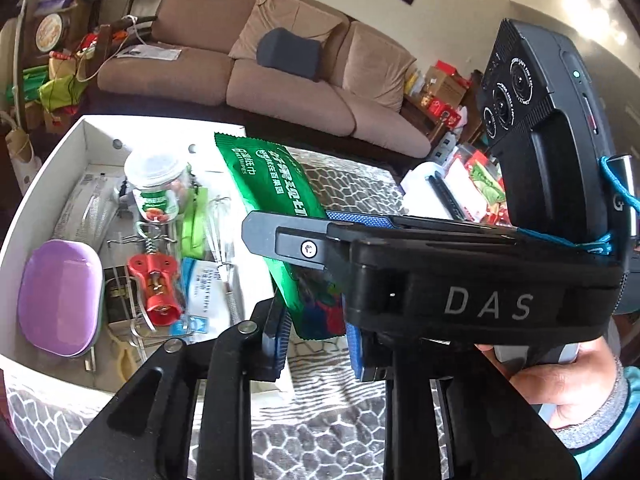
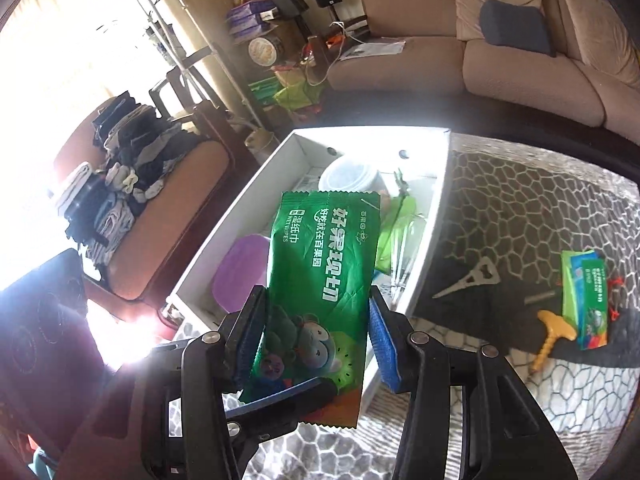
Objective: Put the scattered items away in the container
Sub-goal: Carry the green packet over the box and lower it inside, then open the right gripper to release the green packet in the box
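A green wet-wipes packet (image 1: 276, 200) (image 2: 324, 284) hangs above the near edge of the white box (image 1: 44, 168) (image 2: 236, 216). My left gripper (image 1: 316, 344) is shut on the packet's lower end. My right gripper (image 2: 316, 340) reaches across it from the right; the packet lies between its blue pads (image 2: 382, 344), and its jaws stand wider than the packet. The box holds a purple lidded dish (image 1: 60, 298), a red corkscrew (image 1: 156, 284), a clear jar (image 1: 158, 184), a whisk (image 1: 222, 240) and green items.
On the patterned grey cloth (image 2: 520, 208) to the right of the box lie a metal bottle opener (image 2: 470, 280), a yellow tool (image 2: 550, 338) and another green packet (image 2: 586, 300). A brown sofa (image 1: 288, 76) stands behind. A chair piled with clothes (image 2: 128, 196) stands at the left.
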The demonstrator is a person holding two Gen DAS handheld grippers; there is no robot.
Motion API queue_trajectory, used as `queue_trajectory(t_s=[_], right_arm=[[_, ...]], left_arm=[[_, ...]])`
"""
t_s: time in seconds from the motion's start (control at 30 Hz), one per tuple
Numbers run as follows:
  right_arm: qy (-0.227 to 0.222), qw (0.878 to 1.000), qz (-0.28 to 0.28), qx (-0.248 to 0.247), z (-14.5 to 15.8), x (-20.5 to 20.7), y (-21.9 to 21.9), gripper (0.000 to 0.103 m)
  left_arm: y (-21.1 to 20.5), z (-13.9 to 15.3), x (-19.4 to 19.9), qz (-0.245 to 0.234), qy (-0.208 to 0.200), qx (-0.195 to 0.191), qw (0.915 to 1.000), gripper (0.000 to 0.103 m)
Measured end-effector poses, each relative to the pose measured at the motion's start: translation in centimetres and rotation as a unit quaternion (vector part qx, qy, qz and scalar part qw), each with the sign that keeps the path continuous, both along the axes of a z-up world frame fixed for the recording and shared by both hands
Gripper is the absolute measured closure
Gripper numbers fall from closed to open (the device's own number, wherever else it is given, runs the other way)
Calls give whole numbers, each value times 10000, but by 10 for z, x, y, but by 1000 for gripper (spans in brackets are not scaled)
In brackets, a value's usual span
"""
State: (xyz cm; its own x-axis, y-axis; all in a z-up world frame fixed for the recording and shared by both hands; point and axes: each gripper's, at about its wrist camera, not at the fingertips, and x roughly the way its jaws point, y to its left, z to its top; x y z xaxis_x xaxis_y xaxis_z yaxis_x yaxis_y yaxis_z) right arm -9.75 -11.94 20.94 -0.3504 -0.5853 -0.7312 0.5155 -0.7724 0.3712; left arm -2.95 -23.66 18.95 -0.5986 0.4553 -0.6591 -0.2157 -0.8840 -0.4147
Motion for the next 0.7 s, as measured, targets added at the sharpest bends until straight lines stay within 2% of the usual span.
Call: queue_trajectory(t_s=[0.03, 0.07, 0.1, 0.13, 0.23, 0.37, 0.57, 0.7], right_arm=[[-33, 10000, -4, 6, -4, -3, -10, 52], [-54, 10000, -15, 36, -8, -7, -19, 52], [-87, 9999, -41, 81, -14, -11, -27, 52], [-129, 9998, -92, 125, -20, -16, -34, 52], [-266, 9986, -330, 303, -40, -30, -49, 52], [-505, 9953, -621, 540, -71, -45, -62, 52], [-598, 9886, -882, 1067, -105, -55, -69, 50], [-495, 9870, -902, 1237, -107, -54, -67, 41]], left_arm=[[-10, -4, -1, 44, -41, -40, 10000, 72], [-20, -8, -4, 106, -95, -149, 9998, 57], [-28, -13, -6, 206, -147, -342, 9991, 35], [-37, -18, -7, 306, -174, -519, 9980, 28], [-65, -34, -11, 645, -284, -724, 9949, 26], [-93, -57, -18, 903, -499, -708, 9921, 26], [-103, -77, -17, 907, -639, -643, 9917, 26], [-97, -81, -18, 841, -682, -671, 9919, 22]])
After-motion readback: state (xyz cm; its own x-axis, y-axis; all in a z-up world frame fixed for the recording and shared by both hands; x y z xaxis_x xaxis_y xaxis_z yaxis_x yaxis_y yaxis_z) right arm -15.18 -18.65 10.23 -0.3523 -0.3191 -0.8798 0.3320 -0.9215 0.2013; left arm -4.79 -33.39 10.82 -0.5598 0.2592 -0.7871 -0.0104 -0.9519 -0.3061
